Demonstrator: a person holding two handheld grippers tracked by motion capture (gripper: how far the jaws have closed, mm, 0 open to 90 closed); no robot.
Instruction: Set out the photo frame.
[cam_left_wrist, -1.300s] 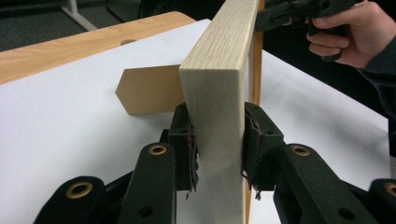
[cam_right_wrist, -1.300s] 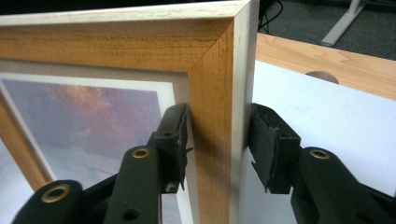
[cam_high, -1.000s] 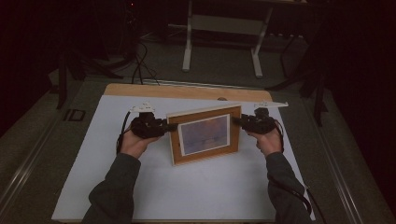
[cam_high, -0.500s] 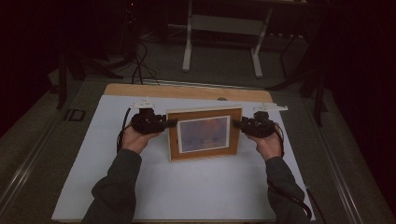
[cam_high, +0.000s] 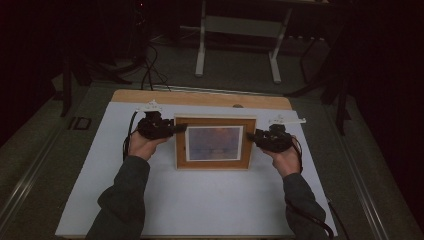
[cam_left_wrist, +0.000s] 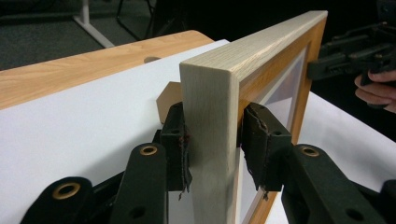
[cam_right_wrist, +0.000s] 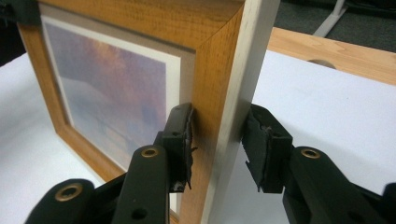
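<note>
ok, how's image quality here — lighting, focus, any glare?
High view: dim, room beyond the table nearly black, picture frame soft but readable. Left gripper view: well lit, frame edge sharp, far hand blurred. Right gripper view: bright, print slightly soft, no obvious glare.

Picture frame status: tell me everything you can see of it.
The picture frame is rectangular, with a warm brown wooden front, pale wood outer edges, a light mat and a bluish-orange print. It stands upright on the white sheet, landscape, facing the person. The left gripper and right gripper straddle its side edges; gaps show beside some pads.
</note>
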